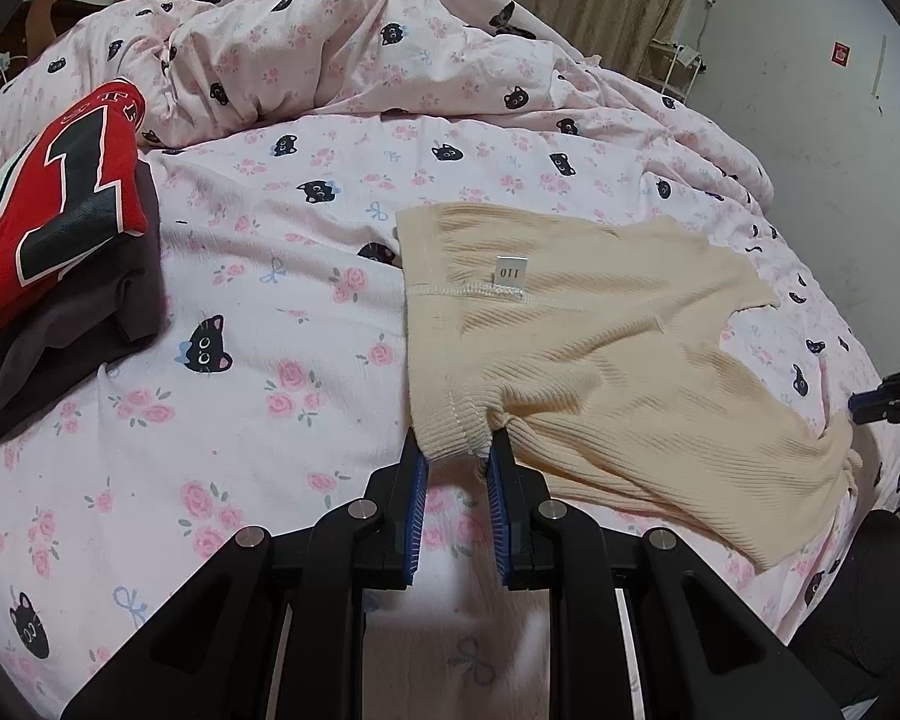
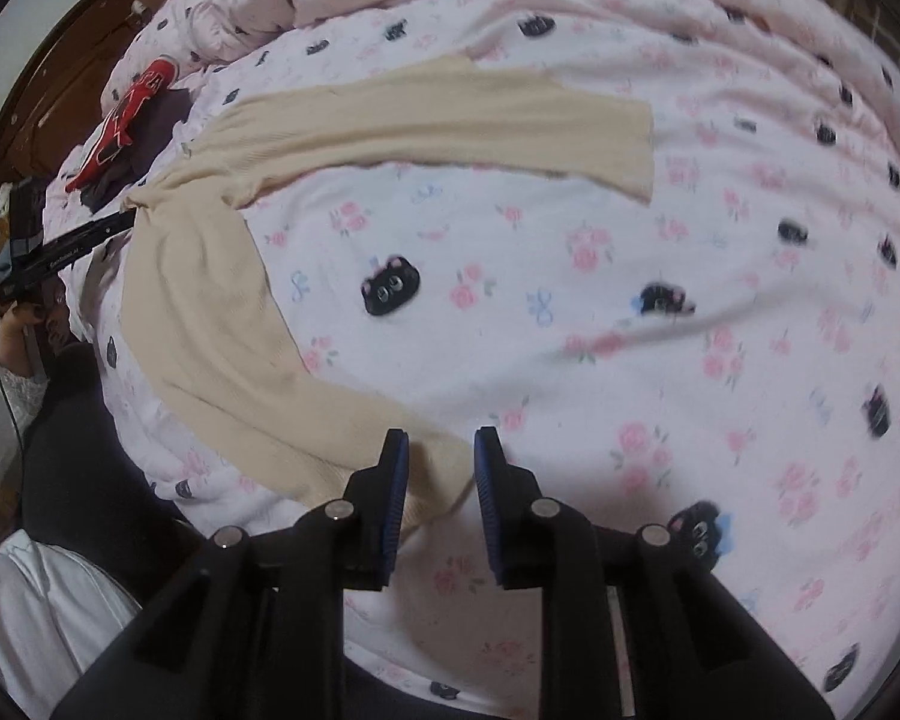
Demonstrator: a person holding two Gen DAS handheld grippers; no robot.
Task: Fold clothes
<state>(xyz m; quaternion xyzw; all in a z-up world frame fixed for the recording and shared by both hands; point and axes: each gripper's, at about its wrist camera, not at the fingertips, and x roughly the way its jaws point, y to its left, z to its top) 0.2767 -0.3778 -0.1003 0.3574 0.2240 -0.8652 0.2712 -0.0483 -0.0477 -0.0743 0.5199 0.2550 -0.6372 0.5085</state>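
One cream ribbed top (image 1: 600, 354) lies spread on the cat-print bedsheet (image 1: 282, 312), its near cuff pinched by the left gripper (image 1: 457, 459). The right gripper (image 2: 438, 456) hangs parted over the top's hem, gripping nothing. Two folded garments, red jersey (image 1: 60, 204) atop dark one (image 1: 60, 348), sit far left.

A small white tag (image 1: 512, 269) sewn inside the cream ribbed top (image 1: 600, 348) reads "110", upside down. A big black "1" (image 1: 69, 192) sits on the folded red jersey (image 1: 48, 222); its smaller letters can't be read.
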